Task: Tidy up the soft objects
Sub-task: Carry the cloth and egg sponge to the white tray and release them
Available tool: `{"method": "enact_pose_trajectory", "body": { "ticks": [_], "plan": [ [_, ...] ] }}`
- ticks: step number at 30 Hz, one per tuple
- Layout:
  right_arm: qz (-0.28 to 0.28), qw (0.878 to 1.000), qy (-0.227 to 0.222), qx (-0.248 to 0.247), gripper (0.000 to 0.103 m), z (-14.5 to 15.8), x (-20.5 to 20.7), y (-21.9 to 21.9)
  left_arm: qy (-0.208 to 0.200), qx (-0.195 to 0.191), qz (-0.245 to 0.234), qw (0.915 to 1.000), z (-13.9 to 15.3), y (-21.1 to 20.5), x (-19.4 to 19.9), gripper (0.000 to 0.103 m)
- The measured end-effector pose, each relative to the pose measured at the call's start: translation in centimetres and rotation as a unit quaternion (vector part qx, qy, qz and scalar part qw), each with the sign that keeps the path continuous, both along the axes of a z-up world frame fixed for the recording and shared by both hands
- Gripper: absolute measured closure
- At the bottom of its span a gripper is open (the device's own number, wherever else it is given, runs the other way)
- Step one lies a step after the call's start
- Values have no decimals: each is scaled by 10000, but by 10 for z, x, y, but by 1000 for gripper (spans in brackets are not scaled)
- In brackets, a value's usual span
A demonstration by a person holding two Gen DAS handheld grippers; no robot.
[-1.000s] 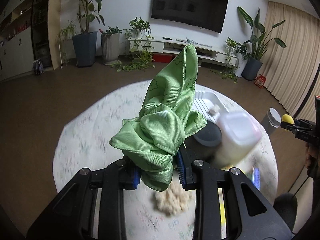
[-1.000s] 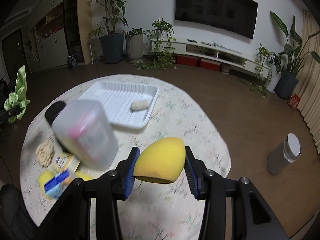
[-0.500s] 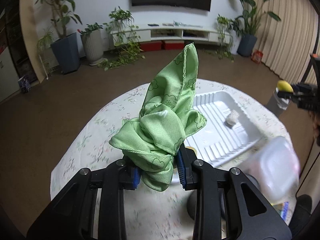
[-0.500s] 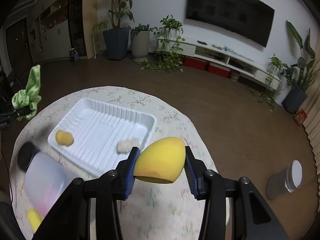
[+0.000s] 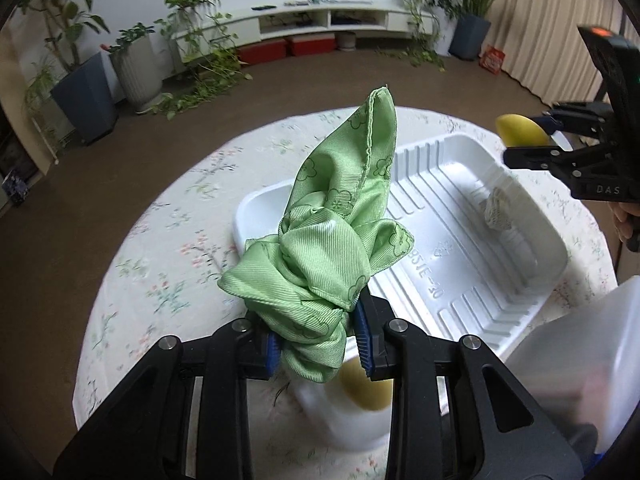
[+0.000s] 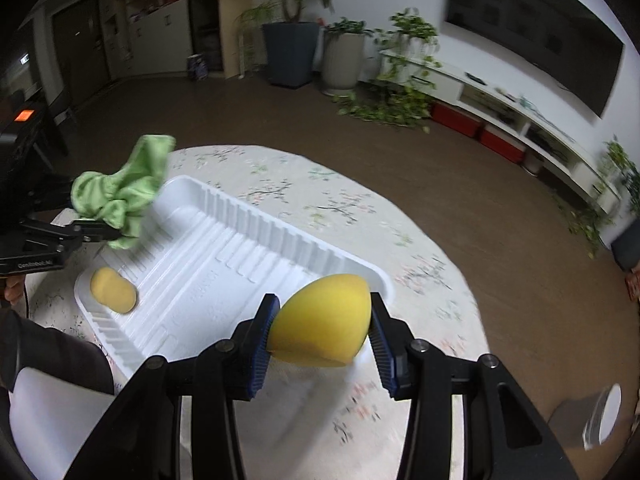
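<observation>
**Both grippers now over the white tray**

Since a second ago, the left gripper (image 5: 320, 340), clamping a green cloth (image 5: 332, 248), and the right gripper (image 6: 323, 336), squeezing a yellow sponge (image 6: 320, 320), have swung above the white foam tray (image 6: 224, 264). Below lie a small yellow sponge (image 6: 113, 289) and a beige puff (image 5: 496, 210); a translucent jug (image 5: 580, 360) sits just beside the left gripper.

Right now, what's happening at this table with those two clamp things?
A person is sorting soft items into a white tray on a round table. The left gripper is clamped on a bunched green cloth, held above the tray's near end. The right gripper is clamped on a yellow egg-shaped sponge at the other end. In the tray lie a small yellow sponge and a whitish fuzzy lump.
</observation>
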State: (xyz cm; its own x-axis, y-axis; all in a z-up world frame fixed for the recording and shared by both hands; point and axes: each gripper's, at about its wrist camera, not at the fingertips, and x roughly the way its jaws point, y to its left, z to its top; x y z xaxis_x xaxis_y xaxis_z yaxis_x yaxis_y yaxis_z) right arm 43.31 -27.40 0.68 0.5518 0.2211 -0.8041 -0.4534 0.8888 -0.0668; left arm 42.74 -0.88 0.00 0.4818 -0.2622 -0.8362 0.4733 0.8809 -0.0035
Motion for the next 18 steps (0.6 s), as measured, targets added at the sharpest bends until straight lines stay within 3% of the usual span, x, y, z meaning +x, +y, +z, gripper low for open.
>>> {"method": "enact_pose_trajectory", "body": {
  "ticks": [7,13,18],
  "plan": [
    [376,9990,207,-89,56,-24,20,30,244,103,-284,9992,-24,-18,8,74],
    [536,9976,371,-242,54,-46,30,43,332,-11,-167,9993,-31,-14,13,70],
    [464,9978,390,-278,51,-54,35,42,397,-78,-119,9991,-34,-14,13,60]
  ]
}}
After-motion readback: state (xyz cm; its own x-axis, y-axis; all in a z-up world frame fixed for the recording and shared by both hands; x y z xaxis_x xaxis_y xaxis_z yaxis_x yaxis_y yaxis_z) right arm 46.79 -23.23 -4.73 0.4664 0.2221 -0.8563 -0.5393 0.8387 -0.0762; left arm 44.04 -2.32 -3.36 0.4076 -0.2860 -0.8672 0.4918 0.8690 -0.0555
